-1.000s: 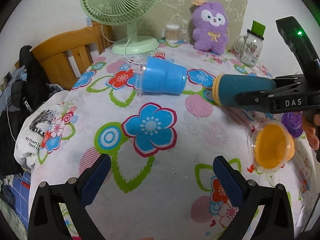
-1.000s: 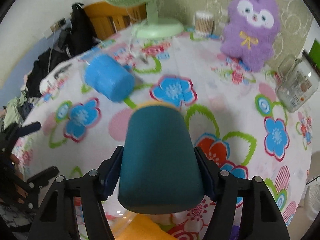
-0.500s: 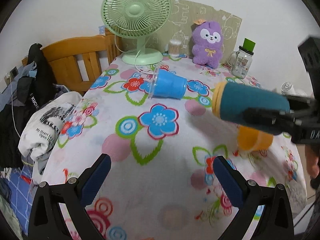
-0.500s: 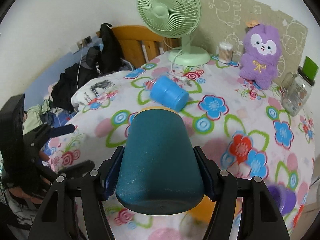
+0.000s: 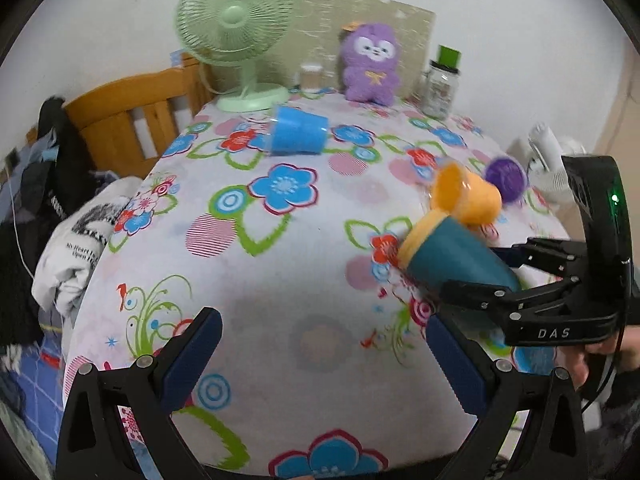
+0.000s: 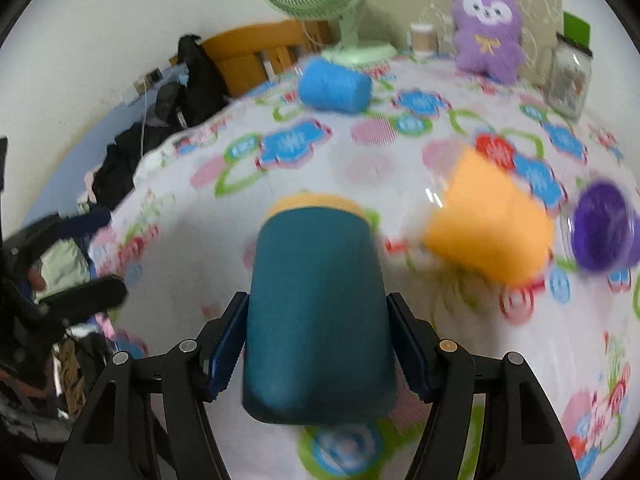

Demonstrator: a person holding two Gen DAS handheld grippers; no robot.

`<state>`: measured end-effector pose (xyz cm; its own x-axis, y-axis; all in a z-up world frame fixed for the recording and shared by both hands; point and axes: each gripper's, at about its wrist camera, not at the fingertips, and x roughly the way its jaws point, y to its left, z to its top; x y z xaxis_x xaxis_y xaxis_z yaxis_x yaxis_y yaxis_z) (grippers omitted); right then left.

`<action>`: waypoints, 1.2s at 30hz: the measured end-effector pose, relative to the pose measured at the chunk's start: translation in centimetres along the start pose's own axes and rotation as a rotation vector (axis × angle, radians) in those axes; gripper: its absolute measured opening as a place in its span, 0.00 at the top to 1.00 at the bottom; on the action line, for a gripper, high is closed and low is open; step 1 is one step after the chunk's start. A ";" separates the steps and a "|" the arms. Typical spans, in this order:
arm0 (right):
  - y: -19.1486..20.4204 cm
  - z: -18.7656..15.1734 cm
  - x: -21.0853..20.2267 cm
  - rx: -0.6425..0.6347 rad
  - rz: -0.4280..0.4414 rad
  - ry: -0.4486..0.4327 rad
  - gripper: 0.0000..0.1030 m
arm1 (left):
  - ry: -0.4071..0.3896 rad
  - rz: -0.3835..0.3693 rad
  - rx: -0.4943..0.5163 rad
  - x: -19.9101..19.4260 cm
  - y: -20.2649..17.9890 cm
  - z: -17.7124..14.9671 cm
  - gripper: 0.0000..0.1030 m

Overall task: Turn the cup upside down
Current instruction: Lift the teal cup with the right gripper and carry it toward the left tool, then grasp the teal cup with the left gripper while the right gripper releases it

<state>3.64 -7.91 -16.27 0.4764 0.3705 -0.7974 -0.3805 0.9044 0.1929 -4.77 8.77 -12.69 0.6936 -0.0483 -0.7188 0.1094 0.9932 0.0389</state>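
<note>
Room: a white wall behind; a wooden chair (image 5: 132,120) draped with dark clothing stands at the left of the desk.
Desk: a floral cloth (image 5: 280,280) covers it, printed with blue, red and pink flowers; its near middle lies bare.
Back row: a green fan (image 5: 236,28), a purple plush toy (image 5: 370,66) and a glass jar (image 5: 440,84) with a green lid stand along the wall edge.
Other cups: a blue cup (image 5: 298,130) lies on its side near the fan; an orange cup (image 5: 466,194) lies tipped with a purple cup (image 5: 506,180) just beside it.
Right gripper (image 6: 316,344): clenched on the teal cup (image 6: 316,308), one pad on each flank.
Teal cup: held off the cloth at the right side of the desk, just in front of the orange cup, tilted with its yellow-lined mouth pointing away from the gripper and angled downward.
Left gripper (image 5: 320,356): released and holding nothing, above the near edge.
Step in hand: judged mid-flip; the cup is carried and turning, mouth not yet facing straight down.
Next move: likely more wrist rotation until the rim is level, then a lowering onto bare cloth clear of the orange cup, then release.
Risk: a tilted rim could let it topple.
</note>
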 end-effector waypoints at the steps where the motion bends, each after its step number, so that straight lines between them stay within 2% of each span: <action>1: -0.1 -0.4 -0.3 -0.006 -0.002 -0.003 0.32 | 0.007 -0.003 0.019 0.1 -0.5 -0.2 0.00; 5: -1.0 -1.1 -1.8 -0.007 -0.049 -0.048 0.28 | 0.003 -0.014 0.052 -0.1 -1.8 -0.2 0.00; 7: -1.6 -1.2 -3.0 0.018 -0.022 -0.088 0.16 | -0.006 -0.018 0.075 -0.3 -2.4 0.0 0.00; 9: -2.4 -1.4 -4.3 0.058 0.024 -0.124 0.10 | -0.014 -0.015 0.098 -0.5 -2.8 0.4 0.00; 12: -3.8 -1.8 -5.9 0.116 0.048 -0.158 0.10 | -0.026 -0.014 0.131 -0.6 -3.5 1.0 0.00; 15: -5.3 -2.6 -7.3 0.188 0.032 -0.188 0.10 | -0.032 -0.028 0.188 -0.8 -4.6 1.5 0.00; 18: -7.0 -4.1 -8.4 0.262 0.014 -0.213 0.09 | -0.005 -0.046 0.225 -0.6 -5.9 1.8 0.00; 23: -8.9 -6.1 -9.4 0.335 -0.004 -0.249 0.09 | 0.080 -0.174 0.142 0.1 -7.9 1.9 0.00; 27: -9.5 -7.0 -10.2 0.354 -0.009 -0.270 0.09 | 0.096 -0.163 0.099 0.8 -9.8 1.8 0.00; 30: -9.8 -7.4 -10.8 0.348 -0.007 -0.290 0.09 | 0.113 -0.217 0.023 1.5 -10.8 2.0 0.00; 32: -10.2 -7.9 -11.1 0.356 -0.006 -0.303 0.09 | 0.115 -0.255 0.007 1.9 -11.6 2.2 0.00; 36: -10.6 -8.9 -11.4 0.372 0.009 -0.309 0.09 | 0.142 -0.260 -0.025 3.9 -12.9 2.2 0.00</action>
<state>-4.78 -23.57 -14.31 0.7092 0.3731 -0.5982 -0.1030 0.8942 0.4356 -1.93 -4.46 -14.46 0.5377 -0.2878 -0.7925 0.2516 0.9519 -0.1749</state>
